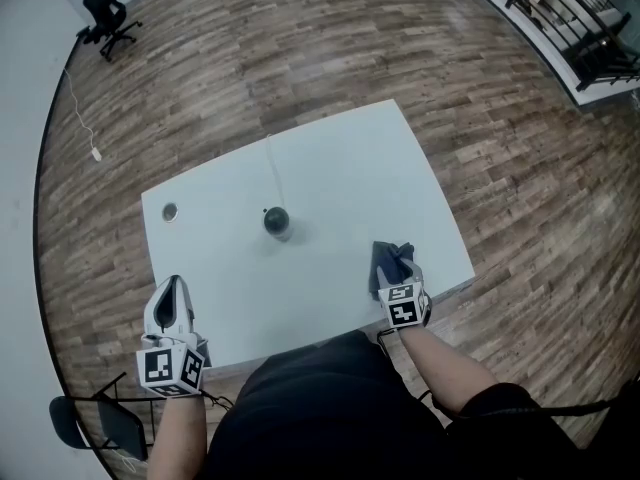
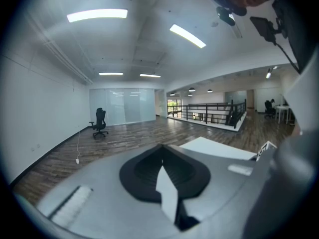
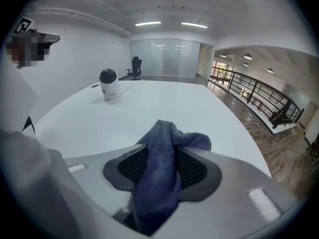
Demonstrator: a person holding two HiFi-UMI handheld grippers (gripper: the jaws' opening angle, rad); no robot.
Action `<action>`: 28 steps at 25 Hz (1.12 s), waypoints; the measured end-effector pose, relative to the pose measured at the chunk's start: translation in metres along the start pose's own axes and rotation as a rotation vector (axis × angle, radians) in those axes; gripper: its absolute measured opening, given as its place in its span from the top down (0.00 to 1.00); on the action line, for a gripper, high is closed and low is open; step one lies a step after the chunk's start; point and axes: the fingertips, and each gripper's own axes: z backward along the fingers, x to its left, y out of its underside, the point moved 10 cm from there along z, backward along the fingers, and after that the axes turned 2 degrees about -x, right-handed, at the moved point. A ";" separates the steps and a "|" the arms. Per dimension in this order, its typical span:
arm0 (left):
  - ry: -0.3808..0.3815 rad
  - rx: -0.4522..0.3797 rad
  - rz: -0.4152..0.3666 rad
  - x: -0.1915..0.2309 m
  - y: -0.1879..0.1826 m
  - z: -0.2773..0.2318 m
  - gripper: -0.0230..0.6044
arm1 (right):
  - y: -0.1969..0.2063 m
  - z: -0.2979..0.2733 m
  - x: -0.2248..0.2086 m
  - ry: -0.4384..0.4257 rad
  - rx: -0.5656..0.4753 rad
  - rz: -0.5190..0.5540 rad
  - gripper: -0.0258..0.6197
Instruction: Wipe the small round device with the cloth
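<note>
The small round device (image 1: 277, 221), dark on top with a pale body, stands upright near the middle of the white table (image 1: 350, 168); in the right gripper view the device (image 3: 109, 84) is far off at the upper left. My right gripper (image 1: 393, 274) rests at the table's front right, shut on a crumpled blue-grey cloth (image 1: 390, 261). In its own view the cloth (image 3: 159, 178) is pinched between the pads of the right gripper (image 3: 162, 156) and bulges out ahead of them. My left gripper (image 1: 174, 290) is at the front left corner, shut and holding nothing, away from the device.
A thin cable (image 1: 272, 168) runs from the device toward the table's far edge. A small round disc (image 1: 169, 211) lies near the left edge. An office chair (image 1: 108, 16) stands far off on the wooden floor, another chair (image 1: 95, 423) is close at lower left.
</note>
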 end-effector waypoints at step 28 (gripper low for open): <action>-0.005 -0.014 0.004 0.006 -0.002 -0.002 0.95 | 0.010 -0.001 -0.006 -0.007 -0.027 -0.128 0.87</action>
